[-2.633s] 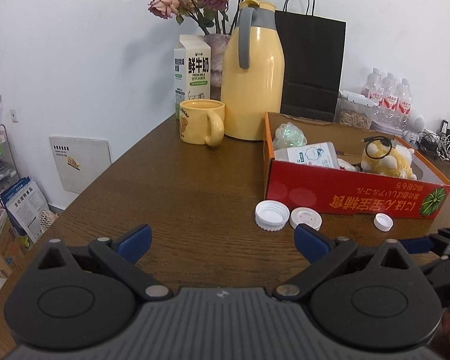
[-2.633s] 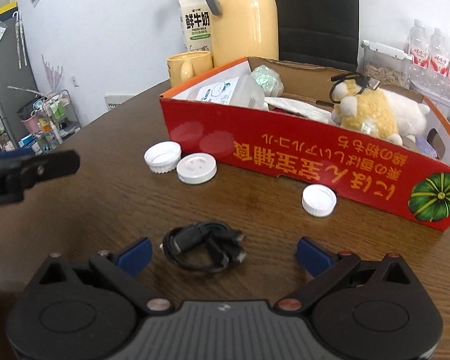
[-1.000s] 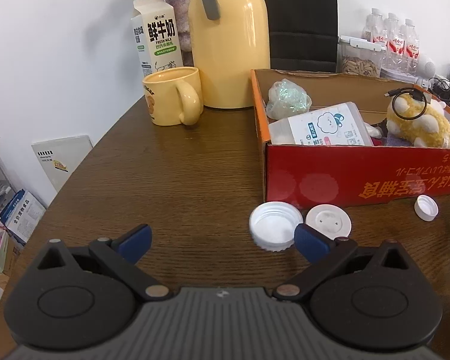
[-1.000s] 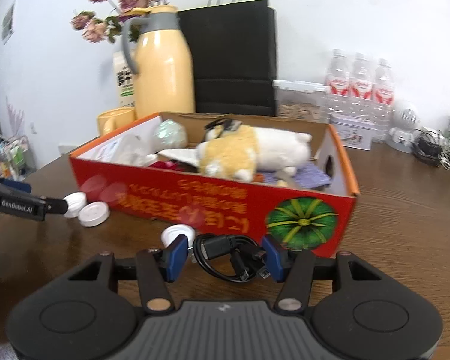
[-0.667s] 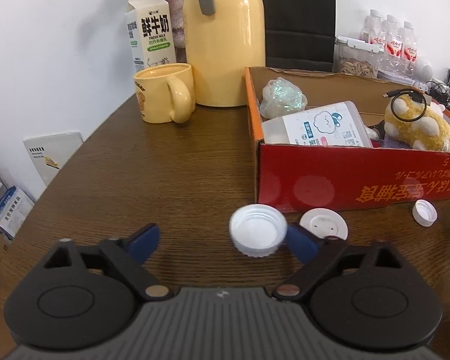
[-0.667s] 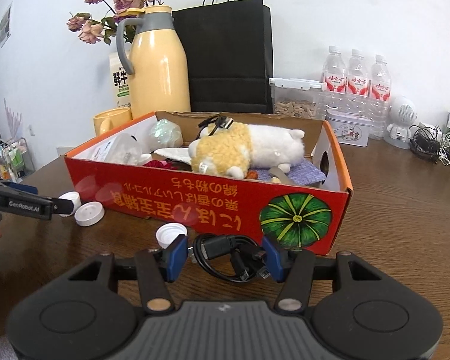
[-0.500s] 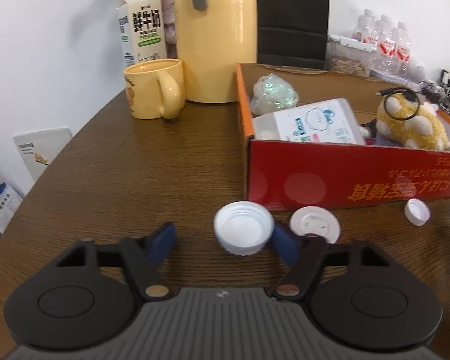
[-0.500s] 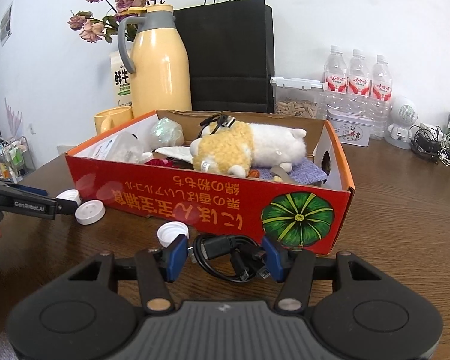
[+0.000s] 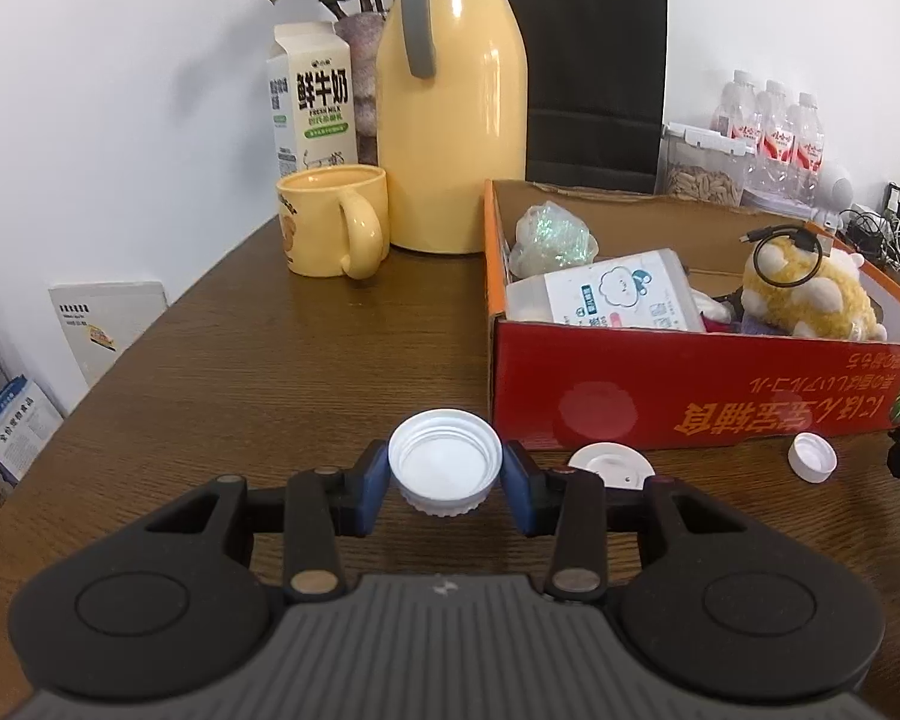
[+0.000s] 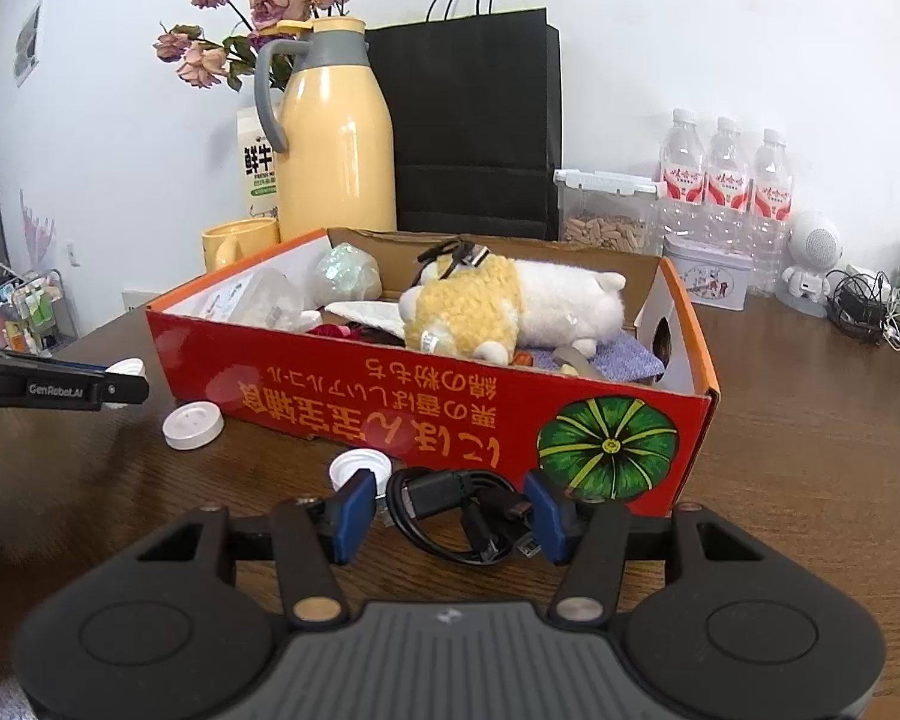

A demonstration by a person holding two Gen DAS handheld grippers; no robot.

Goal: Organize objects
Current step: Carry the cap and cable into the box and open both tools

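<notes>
Left gripper point(image 9: 444, 480): jaws just closed, pinching white cap point(image 9: 445, 461) near box point(image 9: 690, 396) front-left corner. Right gripper point(image 10: 447, 507): clamping coiled black cable point(image 10: 462, 510) at box front. Step: pickup. Next: probably lift both over the wall, release inside.

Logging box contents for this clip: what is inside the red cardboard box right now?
In the red cardboard box lie a yellow-and-white plush toy, a clear labelled container, a glittery ball and a purple cloth. Whatever lies beneath them is covered.
</notes>
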